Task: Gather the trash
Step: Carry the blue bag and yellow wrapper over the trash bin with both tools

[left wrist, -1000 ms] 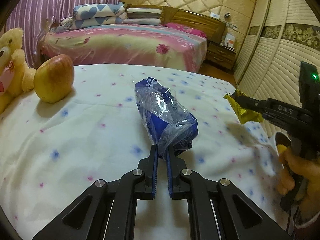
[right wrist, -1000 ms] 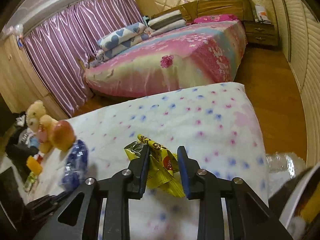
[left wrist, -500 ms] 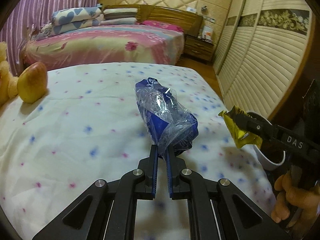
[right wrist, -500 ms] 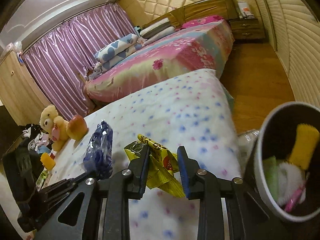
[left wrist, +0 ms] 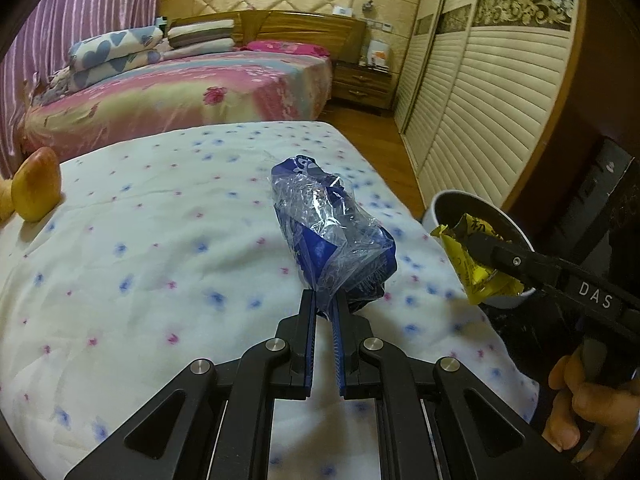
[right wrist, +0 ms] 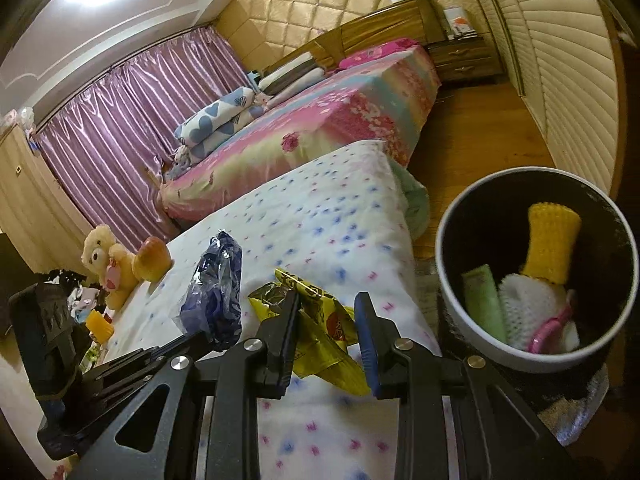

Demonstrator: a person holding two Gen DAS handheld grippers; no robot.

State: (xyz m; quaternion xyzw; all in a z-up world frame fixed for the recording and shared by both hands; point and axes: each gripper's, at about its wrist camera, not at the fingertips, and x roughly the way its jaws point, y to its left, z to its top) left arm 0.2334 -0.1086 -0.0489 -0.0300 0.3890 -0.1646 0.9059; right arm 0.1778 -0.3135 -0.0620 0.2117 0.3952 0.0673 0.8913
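Observation:
My left gripper (left wrist: 325, 300) is shut on the crumpled blue and clear plastic bag (left wrist: 328, 236), held above the dotted white bedspread (left wrist: 160, 248). The same bag (right wrist: 216, 296) shows at the left of the right wrist view. My right gripper (right wrist: 328, 304) is shut on a crinkled yellow snack wrapper (right wrist: 320, 332); in the left wrist view that wrapper (left wrist: 464, 264) hangs at the rim of the white bin (left wrist: 436, 208). The bin (right wrist: 452, 300), black inside, stands right of the bed with a yellow sponge, a green tube and white mesh in it.
An apple (left wrist: 36, 188) and a yellow teddy bear (right wrist: 104, 260) lie at the bed's far left. A second bed with pink covers (left wrist: 192, 92) stands behind. A slatted wardrobe (left wrist: 480, 120) lines the right wall over wood floor. A person's hand (left wrist: 580, 408) holds the right gripper.
Both grippers have swung right across the bed with their trash still held. The bin has come into full view at the right, and the yellow wrapper now reaches its rim.

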